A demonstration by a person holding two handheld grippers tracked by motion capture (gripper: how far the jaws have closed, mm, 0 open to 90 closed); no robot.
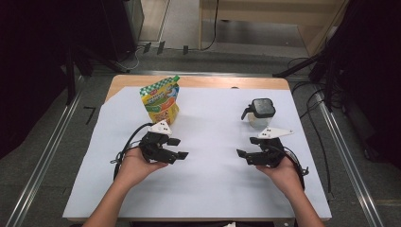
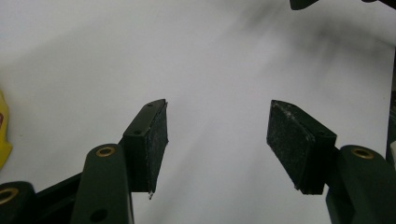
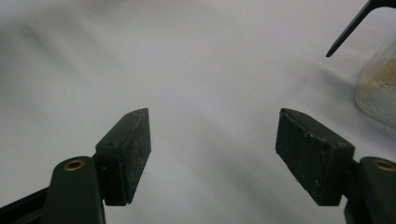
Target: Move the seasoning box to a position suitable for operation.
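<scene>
A green-and-yellow stand-up pouch (image 1: 161, 100) stands at the back left of the white sheet (image 1: 213, 184). My left gripper (image 1: 178, 148) lies just in front of it, jaws pointing right, open with nothing between them (image 2: 217, 135). The pouch's yellow edge (image 2: 3, 135) shows at the left of the left gripper view. A glass jar with a black lid (image 1: 261, 113) stands at the back right. My right gripper (image 1: 244, 157) rests in front of it, jaws pointing left, open and empty (image 3: 212, 149). The jar's glass wall (image 3: 378, 88) and black lever (image 3: 350, 28) are at its right.
The white sheet covers most of a wooden table (image 1: 198, 81). Bare sheet lies between the two grippers and toward the front edge. Metal rails (image 1: 350, 161) run along the floor on both sides, with cables at the right.
</scene>
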